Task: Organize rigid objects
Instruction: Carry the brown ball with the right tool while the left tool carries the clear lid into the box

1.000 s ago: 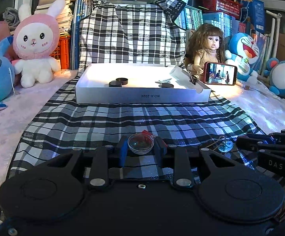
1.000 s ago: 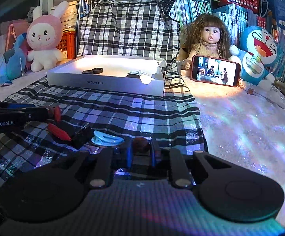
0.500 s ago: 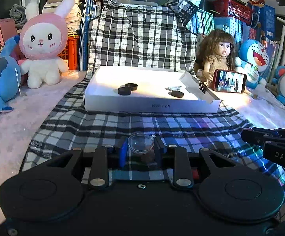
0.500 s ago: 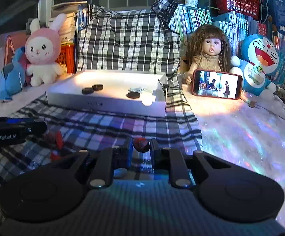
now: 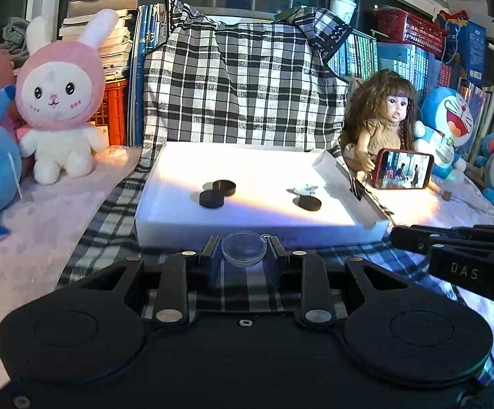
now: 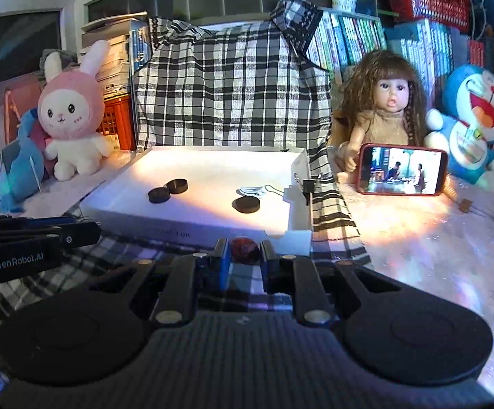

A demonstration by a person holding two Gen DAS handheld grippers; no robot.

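Since both loads have risen off the checked cloth toward the shallow white cardboard tray (image 5: 209,235), the left tongs (image 5: 243,247) clenched on a clear plastic dome (image 5: 243,250) and the right tongs (image 6: 245,254) on a small dark-red bead (image 6: 244,255), only dropping them in remains.

The left tongs (image 5: 243,250) are showing a matte black body with two big round discs at its lower corners and two long black link bars, each one ending in a silver rivet. A small screw is sitting in the middle of the body. The inner face of one finger is looking blue. The right tongs (image 6: 245,255) are having the same black shape, but their top plate is ribbed. From the side, one is carrying white "DAS" lettering, the other "GenRobot.AI".
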